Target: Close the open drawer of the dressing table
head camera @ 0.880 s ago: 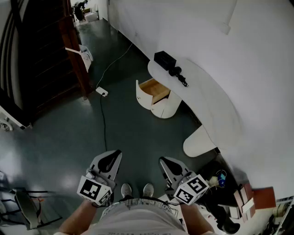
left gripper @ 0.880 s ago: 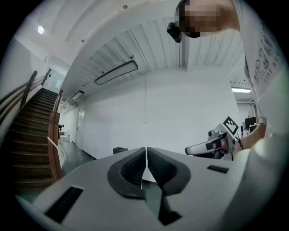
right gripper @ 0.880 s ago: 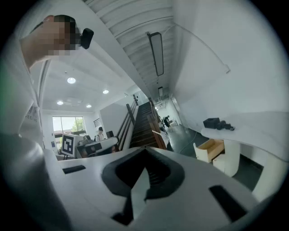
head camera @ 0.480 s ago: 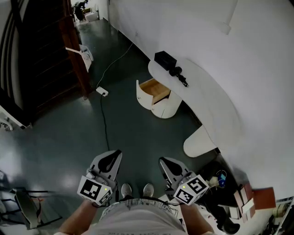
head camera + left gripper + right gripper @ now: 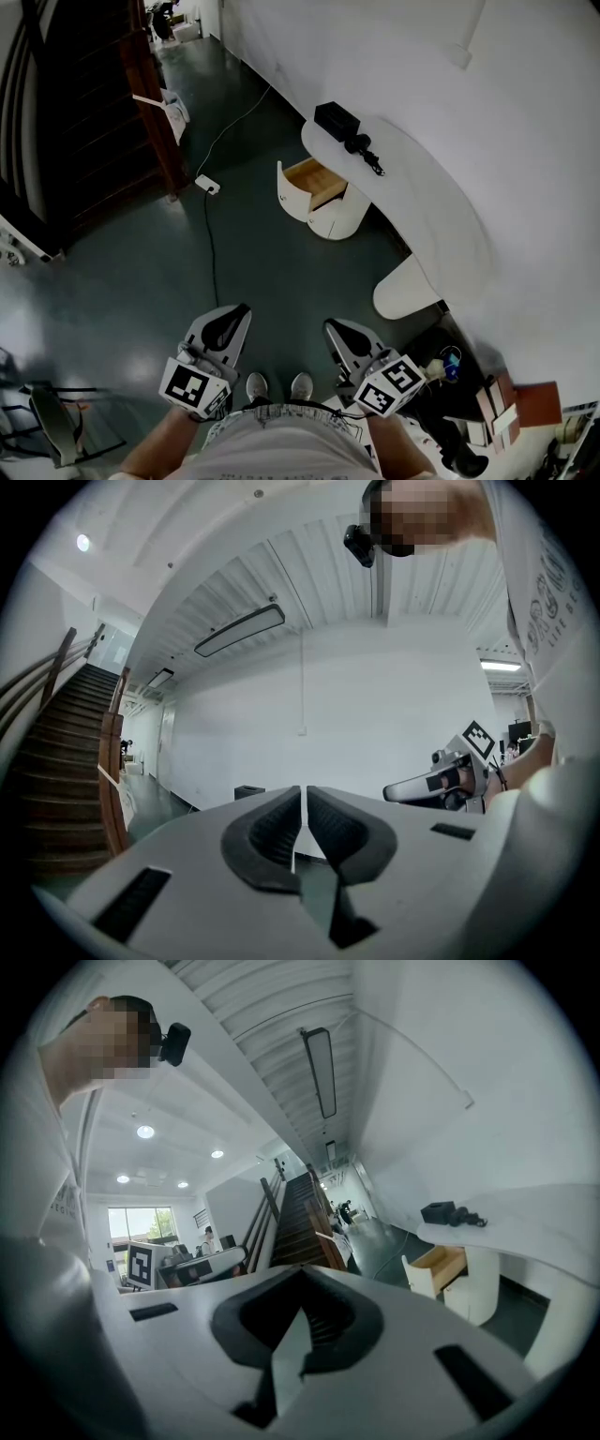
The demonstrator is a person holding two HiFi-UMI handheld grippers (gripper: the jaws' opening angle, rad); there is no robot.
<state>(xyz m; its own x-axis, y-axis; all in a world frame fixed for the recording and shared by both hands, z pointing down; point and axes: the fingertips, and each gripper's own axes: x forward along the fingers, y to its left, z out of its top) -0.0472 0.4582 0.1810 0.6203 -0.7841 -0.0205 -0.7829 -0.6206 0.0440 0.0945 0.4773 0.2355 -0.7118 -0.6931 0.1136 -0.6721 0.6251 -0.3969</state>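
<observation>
Open white drawer with wooden interior (image 5: pixel 314 183) juts from the curved white dressing table (image 5: pixel 427 202), well apart from left claw (image 5: pixel 232 317) and right claw (image 5: pixel 334 330), both closed, empty. Best approach first, then push its front squarely.

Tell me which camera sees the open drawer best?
The head view: it looks down into the drawer, so you see its wooden inside pulled out of the white dressing table. The right gripper view shows the drawer small, from the side. The left gripper view doesn't show it.
</observation>
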